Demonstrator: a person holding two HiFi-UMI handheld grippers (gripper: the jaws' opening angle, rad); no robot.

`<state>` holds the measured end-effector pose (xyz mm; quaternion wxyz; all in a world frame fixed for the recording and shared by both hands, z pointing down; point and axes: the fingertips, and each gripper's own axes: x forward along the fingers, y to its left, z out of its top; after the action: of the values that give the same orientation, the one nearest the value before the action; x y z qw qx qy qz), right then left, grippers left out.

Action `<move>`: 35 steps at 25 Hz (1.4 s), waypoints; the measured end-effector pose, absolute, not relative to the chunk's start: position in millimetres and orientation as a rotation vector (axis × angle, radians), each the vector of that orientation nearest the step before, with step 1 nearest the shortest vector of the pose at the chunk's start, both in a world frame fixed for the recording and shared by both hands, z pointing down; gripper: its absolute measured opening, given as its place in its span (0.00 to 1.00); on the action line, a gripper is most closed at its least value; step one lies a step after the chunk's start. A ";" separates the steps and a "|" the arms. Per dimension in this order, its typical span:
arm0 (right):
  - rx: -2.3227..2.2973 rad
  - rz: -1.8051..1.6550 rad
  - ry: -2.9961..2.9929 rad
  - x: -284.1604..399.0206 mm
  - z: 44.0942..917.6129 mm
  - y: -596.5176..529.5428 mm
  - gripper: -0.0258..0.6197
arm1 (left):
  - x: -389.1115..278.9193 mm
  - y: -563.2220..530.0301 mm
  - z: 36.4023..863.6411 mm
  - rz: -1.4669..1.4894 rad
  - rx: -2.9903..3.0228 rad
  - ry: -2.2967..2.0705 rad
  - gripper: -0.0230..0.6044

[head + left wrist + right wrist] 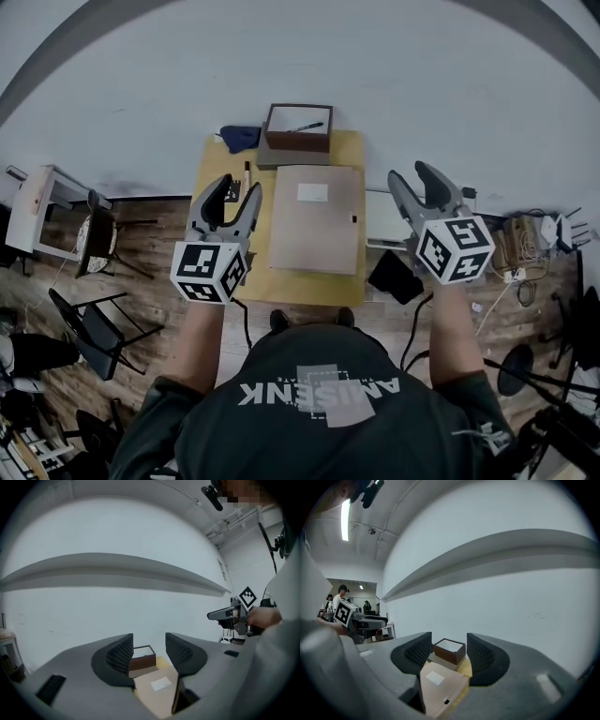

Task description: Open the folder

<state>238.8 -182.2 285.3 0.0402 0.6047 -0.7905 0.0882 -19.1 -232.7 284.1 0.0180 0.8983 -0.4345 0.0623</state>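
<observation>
A tan closed folder [316,217] with a white label lies flat on the small yellow table [281,281]. The left gripper view shows the folder [157,691] below the jaws, and the right gripper view shows the folder [438,686] from its other side. My left gripper [239,185] hangs in the air over the table's left edge, open, nothing between its fingers. My right gripper [410,172] is held off the table's right side, also open and empty. Each gripper points roughly level toward the wall, left gripper [148,641], right gripper [449,637].
A brown open box [298,128] with a pen stands on a grey pad behind the folder, with a blue cloth [239,137] to its left. A black object [394,277] lies on the floor at right. Folding chairs [94,319] and a white table [37,206] stand at left. Cables clutter the right.
</observation>
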 end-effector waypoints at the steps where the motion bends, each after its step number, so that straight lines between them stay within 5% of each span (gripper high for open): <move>1: 1.843 0.285 -2.422 238.8 288.9 -183.0 0.39 | -18.4 -232.2 288.9 0.215 2.794 -1.337 0.36; 35: 1.315 1.329 -2.234 235.3 582.3 -203.6 0.41 | 42.4 -162.1 524.1 1.097 2.708 -1.076 0.39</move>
<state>235.3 -203.6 582.3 0.1140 0.4485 -0.7619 0.4532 42.4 -162.1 524.1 0.0138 0.8697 -0.3456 0.3522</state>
